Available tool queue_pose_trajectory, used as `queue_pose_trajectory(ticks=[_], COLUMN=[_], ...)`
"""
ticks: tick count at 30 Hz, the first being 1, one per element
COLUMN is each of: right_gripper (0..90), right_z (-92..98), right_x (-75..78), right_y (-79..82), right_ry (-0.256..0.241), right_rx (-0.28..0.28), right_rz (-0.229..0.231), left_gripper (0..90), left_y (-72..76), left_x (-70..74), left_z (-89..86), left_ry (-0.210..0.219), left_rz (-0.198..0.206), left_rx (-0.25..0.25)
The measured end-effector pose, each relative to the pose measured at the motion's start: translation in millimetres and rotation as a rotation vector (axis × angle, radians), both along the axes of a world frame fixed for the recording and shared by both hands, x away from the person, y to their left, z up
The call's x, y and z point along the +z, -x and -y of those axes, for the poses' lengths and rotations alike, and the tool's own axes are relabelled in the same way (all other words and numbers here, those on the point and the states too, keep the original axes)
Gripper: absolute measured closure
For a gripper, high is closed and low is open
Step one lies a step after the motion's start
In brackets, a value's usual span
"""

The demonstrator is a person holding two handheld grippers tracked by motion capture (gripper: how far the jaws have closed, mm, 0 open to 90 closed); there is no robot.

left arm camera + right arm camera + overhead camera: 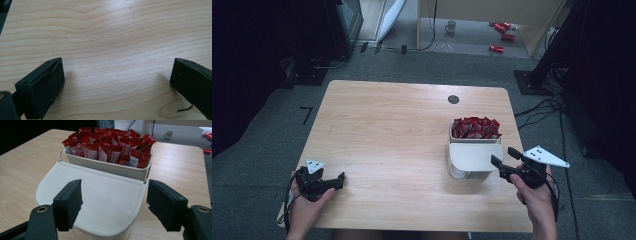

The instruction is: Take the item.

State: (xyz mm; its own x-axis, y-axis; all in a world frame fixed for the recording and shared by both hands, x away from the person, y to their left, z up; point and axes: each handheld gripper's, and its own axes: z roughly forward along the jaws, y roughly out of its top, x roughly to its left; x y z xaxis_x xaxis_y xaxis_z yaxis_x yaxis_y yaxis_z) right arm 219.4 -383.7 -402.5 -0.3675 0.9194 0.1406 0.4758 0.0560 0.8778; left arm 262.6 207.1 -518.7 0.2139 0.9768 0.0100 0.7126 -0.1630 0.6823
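A cream bin (474,152) stands upright at the worktop's (387,130) right, its flat lid (100,197) swung open, packed with red sachets (110,146).

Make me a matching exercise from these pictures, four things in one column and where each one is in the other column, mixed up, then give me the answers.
Things:
1. red packets
2. mug
3. left gripper
4. white lid

Places:
A. on the floor beyond the table
B. near the table's front left corner, over bare wood
C. standing packed in the cream tub
D. lying flat in front of the tub, just ahead of the right gripper

Pairs: 1-C, 2-A, 3-B, 4-D
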Motion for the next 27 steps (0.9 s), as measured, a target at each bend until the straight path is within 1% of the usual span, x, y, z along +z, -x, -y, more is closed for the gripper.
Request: queue_pose_trajectory(ticks=[3, 6, 7, 9, 10, 11, 13, 18, 21, 24, 25, 26, 27], right_gripper=[34.2, 43.4, 46.8, 52.4, 52.4, 57.1, 59.4, 61.6, 61.6, 61.6, 61.6, 62.2, 63.4], right_z=[-4.2, -8.0, -9.9, -12.9, -12.9, -17.0, -20.5, -32.8, -38.0, -39.6, -41.0, -43.8, -44.8], right_x=[1.9, 3.4, 3.6, 4.8, 4.8, 8.5, 11.6, 15.8, 13.0, 9.9, 7.8, 4.3, 3.3], right_y=[-5.2, -11.6, -15.5, -21.4, -21.4, -30.1, -35.8, -50.5, -58.8, -62.2, -63.8, -66.2, -67.0], right_ry=[-0.017, -0.047, -0.054, -0.061, -0.061, -0.072, -0.071, -0.031, -0.009, -0.013, -0.017, -0.004, -0.002], right_rx=[-0.018, -0.049, -0.067, -0.091, -0.091, -0.106, -0.105, -0.113, -0.128, -0.132, -0.125, -0.113, -0.11], right_rz=[0.0, 0.005, 0.004, -0.002, -0.002, 0.0, 0.009, 0.012, 0.004, -0.008, -0.016, -0.023, -0.025], left_gripper=[0.0, 0.0, 0.0, 0.0, 0.0, 0.0, 0.0, 0.0, 0.0, 0.0, 0.0, 0.0, 0.0], left_y=[0.0, 0.0, 0.0, 0.0, 0.0, 0.0, 0.0, 0.0, 0.0, 0.0, 0.0, 0.0, 0.0], left_x=[0.0, 0.0, -0.1, 0.0, 0.0, 0.0, -0.1, -0.1, -0.1, -0.1, -0.1, -0.1, -0.1], left_z=[0.0, 0.0, 0.0, 0.0, 0.0, 0.0, 0.0, 0.0, -0.1, -0.2, -0.2, -0.2, -0.2], left_ry=[-0.001, -0.001, 0.0, 0.0, 0.0, 0.0, 0.0, 0.001, 0.002, 0.002, 0.002, 0.002, 0.002], left_rz=[0.0, 0.001, 0.001, 0.001, 0.001, 0.001, 0.001, 0.001, 0.001, 0.001, 0.001, 0.001, 0.001], left_rx=[0.0, 0.0, 0.0, 0.0, 0.0, 0.0, 0.0, 0.0, 0.001, -0.001, -0.001, -0.001, -0.001])
